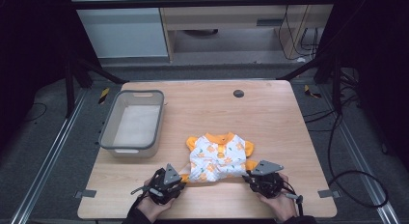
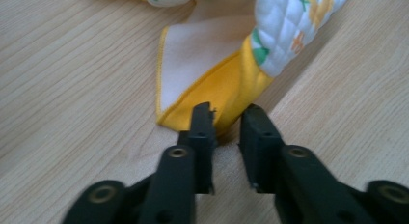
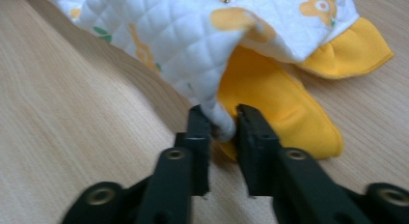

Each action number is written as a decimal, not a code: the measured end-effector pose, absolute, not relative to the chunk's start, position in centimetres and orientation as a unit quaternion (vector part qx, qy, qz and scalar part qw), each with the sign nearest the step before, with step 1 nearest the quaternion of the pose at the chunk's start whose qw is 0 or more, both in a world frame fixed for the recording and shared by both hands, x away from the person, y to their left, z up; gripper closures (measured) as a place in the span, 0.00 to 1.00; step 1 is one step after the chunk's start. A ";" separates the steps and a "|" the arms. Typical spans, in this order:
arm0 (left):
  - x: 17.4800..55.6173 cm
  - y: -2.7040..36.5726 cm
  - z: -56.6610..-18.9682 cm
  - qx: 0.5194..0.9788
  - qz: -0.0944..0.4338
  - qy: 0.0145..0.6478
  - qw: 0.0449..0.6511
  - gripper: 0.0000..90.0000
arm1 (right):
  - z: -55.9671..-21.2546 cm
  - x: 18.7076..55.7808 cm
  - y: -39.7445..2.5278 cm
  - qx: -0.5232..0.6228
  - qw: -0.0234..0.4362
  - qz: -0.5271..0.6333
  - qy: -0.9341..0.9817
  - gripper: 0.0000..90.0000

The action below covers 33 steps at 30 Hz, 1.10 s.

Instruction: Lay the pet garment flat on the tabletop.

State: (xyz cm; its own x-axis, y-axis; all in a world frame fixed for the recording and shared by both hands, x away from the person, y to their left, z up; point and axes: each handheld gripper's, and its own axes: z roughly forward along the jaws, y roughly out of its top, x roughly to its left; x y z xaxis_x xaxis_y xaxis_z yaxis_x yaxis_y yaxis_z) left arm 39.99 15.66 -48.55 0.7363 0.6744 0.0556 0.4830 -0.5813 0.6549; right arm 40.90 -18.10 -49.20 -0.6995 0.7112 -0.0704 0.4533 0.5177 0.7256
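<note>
Ahead of both sets of jaws lies the baby garment [image 1: 219, 156], its yellow cuff [image 2: 226, 96] and quilted hem [image 3: 212, 96] right between the tips — no gap there. Beyond and left of the left gripper [image 1: 166, 183] stands the grey bin [image 1: 132, 122] — the one obstacle. Bare wooden table [image 1: 275, 118] opens ahead and outside the right gripper [image 1: 263, 178].

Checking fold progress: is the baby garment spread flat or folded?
Partly folded: the baby garment has its near edge lifted and doubled, held by the left gripper and right gripper.
</note>
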 end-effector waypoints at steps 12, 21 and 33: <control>38.9 16.5 -42.7 0.845 0.136 0.324 0.402 0.95 | -44.0 39.4 -18.7 0.360 0.114 0.411 0.830 0.90; 43.0 16.0 -41.5 0.832 0.114 0.357 0.409 0.95 | -42.8 43.2 -18.7 0.411 0.082 0.430 0.800 0.90; 49.2 14.4 -46.6 0.831 0.140 0.417 0.339 0.95 | -47.5 48.2 -17.9 0.459 0.177 0.410 0.768 0.84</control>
State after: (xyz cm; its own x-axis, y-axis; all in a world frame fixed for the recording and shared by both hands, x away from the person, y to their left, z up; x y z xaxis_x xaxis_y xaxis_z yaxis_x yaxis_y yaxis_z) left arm 49.19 14.43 -46.60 0.6128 0.7886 -0.0505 0.5988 -0.4217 0.6809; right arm 48.23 -17.91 -47.55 -0.5166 0.8498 0.1043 0.5601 0.2433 0.7919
